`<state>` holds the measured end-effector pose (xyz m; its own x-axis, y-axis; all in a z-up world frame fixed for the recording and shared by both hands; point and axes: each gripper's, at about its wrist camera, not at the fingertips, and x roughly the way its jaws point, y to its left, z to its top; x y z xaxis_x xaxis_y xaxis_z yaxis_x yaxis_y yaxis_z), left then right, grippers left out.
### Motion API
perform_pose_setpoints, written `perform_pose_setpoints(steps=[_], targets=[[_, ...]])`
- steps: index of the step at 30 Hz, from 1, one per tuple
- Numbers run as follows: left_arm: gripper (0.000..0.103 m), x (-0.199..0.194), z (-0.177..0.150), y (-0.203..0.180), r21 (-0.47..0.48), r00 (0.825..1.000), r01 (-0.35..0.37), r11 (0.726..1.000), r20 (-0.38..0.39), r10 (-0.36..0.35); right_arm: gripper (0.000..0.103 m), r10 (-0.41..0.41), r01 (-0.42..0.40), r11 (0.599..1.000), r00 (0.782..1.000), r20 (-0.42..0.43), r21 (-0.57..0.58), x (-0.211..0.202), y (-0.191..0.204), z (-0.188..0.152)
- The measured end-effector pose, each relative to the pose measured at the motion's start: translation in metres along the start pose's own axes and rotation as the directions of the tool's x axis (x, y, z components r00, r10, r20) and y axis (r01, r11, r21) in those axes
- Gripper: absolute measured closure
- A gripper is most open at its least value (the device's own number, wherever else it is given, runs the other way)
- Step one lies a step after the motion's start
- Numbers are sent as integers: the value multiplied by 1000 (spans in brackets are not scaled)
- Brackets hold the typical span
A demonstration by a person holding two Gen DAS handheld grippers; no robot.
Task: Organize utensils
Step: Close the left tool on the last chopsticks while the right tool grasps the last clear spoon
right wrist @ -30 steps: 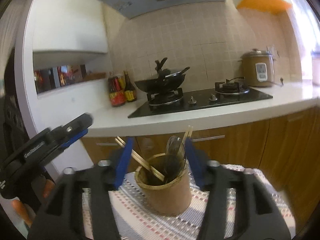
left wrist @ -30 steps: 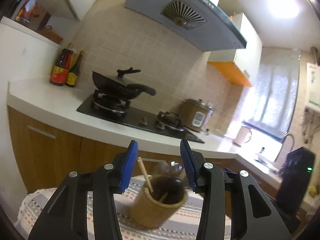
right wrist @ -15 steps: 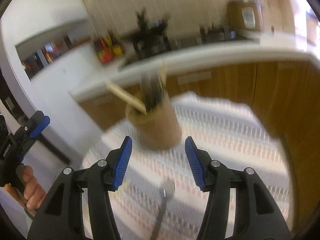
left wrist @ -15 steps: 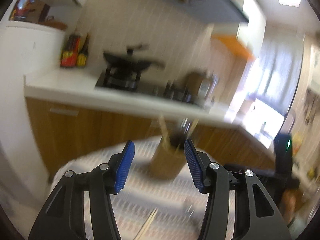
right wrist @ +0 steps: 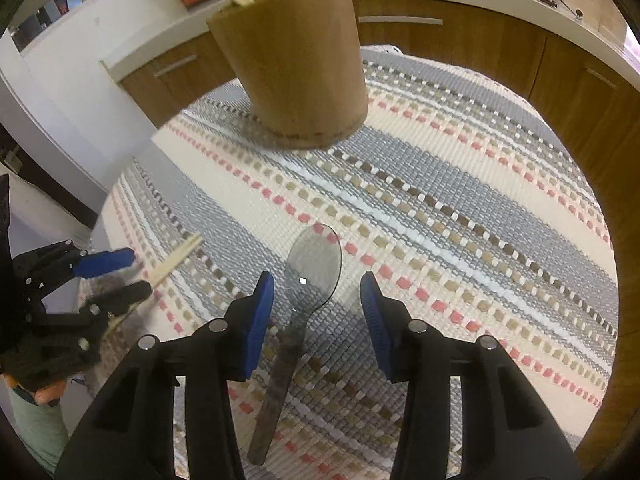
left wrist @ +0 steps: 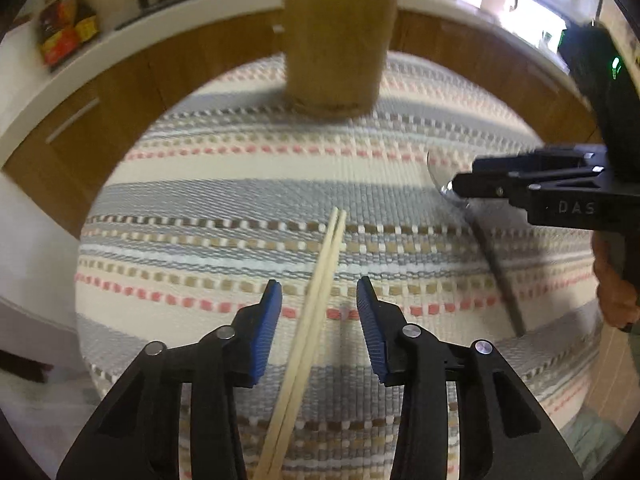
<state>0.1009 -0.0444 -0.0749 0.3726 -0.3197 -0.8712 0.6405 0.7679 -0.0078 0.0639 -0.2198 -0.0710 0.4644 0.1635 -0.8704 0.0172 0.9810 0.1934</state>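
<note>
A pair of wooden chopsticks [left wrist: 316, 308] lies on the striped cloth, between the open jaws of my left gripper [left wrist: 319, 294], which hangs just above it. A metal spoon [right wrist: 308, 280] lies on the cloth between the open jaws of my right gripper [right wrist: 317, 286]. The spoon also shows in the left wrist view [left wrist: 492, 256], partly under the right gripper [left wrist: 456, 186]. A wooden utensil holder [left wrist: 338, 46] stands at the far side of the cloth with chopsticks and utensils in it; it also shows in the right wrist view [right wrist: 296, 60]. The left gripper [right wrist: 116, 276] and the chopsticks [right wrist: 176, 260] show at the left of the right wrist view.
The striped woven cloth [right wrist: 460, 208] covers a small round table. Wooden kitchen cabinets [right wrist: 460, 44] and a white counter [left wrist: 132, 36] run behind it. Sauce bottles [left wrist: 66, 34] stand on the counter.
Both grippers have dropped from the holder's rim down to the cloth and tilted downward. The chopsticks and the spoon now lie between the open jaws.
</note>
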Motion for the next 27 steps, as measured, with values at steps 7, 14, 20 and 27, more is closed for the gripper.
perform_pose_setpoints(steps=[7, 14, 20, 27], targets=[[86, 14, 10, -11, -14, 996, -86, 996, -19, 86, 63, -43, 44, 998, 999, 15, -36, 17, 1, 7], [93, 12, 14, 15, -234, 1000, -12, 972, 13, 15, 63, -41, 42, 997, 999, 6, -66, 21, 3, 11], [93, 7, 1, 43, -421, 993, 116, 900, 44, -107, 63, -51, 51, 994, 999, -6, -98, 19, 5, 9], [92, -13, -23, 45, -416, 990, 139, 899, 93, -110, 63, -40, 38, 995, 999, -24, -92, 21, 2, 19]])
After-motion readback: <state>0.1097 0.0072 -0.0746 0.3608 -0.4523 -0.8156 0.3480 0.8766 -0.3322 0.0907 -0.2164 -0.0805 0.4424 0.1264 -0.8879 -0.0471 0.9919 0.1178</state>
